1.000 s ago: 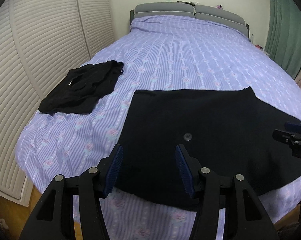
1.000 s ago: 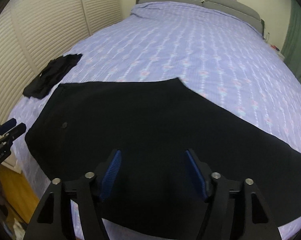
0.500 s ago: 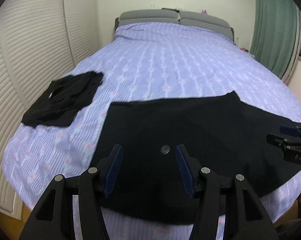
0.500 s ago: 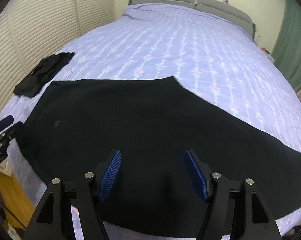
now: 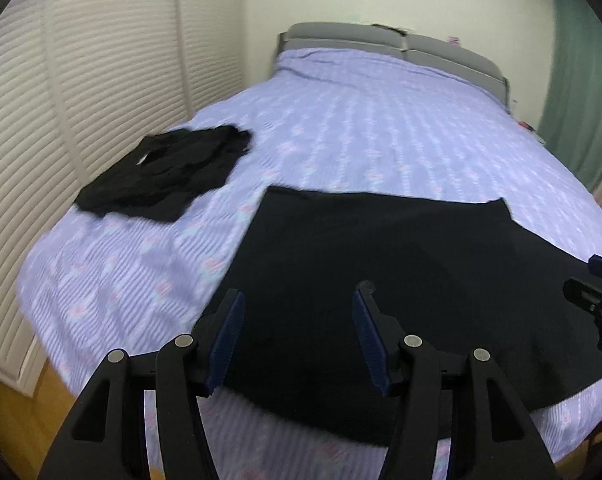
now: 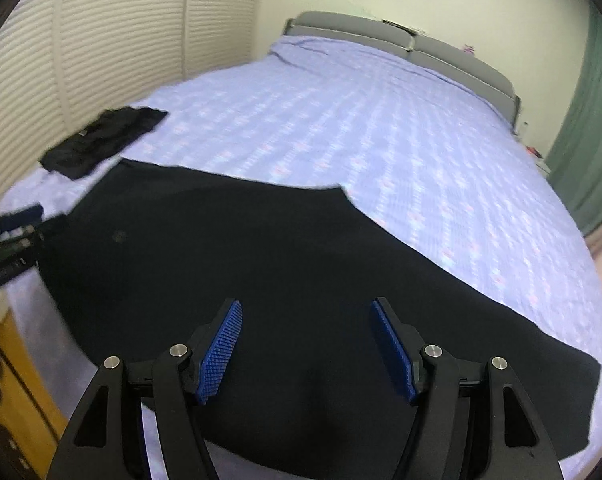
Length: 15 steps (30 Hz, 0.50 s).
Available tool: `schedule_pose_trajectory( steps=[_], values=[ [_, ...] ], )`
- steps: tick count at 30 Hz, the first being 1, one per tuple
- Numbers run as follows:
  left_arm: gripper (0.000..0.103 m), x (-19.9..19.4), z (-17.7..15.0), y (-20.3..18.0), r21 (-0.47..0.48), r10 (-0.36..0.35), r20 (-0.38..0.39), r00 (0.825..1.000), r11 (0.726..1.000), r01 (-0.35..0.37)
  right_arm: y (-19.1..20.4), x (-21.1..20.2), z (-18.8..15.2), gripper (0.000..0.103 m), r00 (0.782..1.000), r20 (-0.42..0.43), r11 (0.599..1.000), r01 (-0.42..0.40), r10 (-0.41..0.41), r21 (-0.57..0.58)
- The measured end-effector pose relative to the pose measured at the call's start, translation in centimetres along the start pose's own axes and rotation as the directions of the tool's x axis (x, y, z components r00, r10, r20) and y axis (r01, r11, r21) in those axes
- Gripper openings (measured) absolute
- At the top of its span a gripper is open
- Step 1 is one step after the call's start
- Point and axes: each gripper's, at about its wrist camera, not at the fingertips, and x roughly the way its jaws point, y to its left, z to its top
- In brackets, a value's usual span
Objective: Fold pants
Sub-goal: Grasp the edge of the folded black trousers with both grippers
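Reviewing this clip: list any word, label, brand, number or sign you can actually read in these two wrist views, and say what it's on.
None can be read.
Small black folded garment: a pale tag near its neck edge, too small and blurred to read.
Left gripper, seen at the edge of the right wrist view: its black body is too blurred to show any marking.
Large black pants, lilac striped bedspread, right gripper: no text visible.
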Motion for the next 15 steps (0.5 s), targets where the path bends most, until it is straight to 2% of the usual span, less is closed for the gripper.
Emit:
schedule_pose_trajectory(
  steps=[4, 7, 10, 12, 15],
  values=[
    [0.056, 0.0, -1.0, 1.7, -0.101, 0.064, -0.055, 0.996, 0.992, -0.069, 3.0, 1.3, 2.1, 0.067, 0.996, 0.016, 0.995, -0.085, 0.086, -0.057],
    [0.056, 0.0, -1.4, 2.9, -0.232, 0.131, -0.112, 0.985, 0.96, -0.154, 4.7, 3.3, 5.0, 0.067, 0.982, 0.025, 0.973, -0.184, 0.189, -0.137],
    [0.056, -0.1, -1.7, 3.8, -0.355, 0.191, -0.148, 0.97, 0.905, -0.232, 6.2, 6.2, 8.8, 0.067, 0.949, -0.001, 0.924, -0.307, 0.315, -0.227],
    [0.057, 0.3, -2.2, 4.1, -0.408, 0.226, -0.177, 0.958, 0.869, -0.28, 7.7, 8.3, 11.6, 0.067, 0.915, -0.044, 0.869, -0.395, 0.401, -0.299],
    [0.057, 1.5, -3.1, 5.0, -0.52, 0.199, -0.237, 0.951, 0.801, -0.297, 10.3, 11.4, 15.2, 0.067, 0.863, -0.124, 0.769, -0.494, 0.489, -0.405]
  ],
)
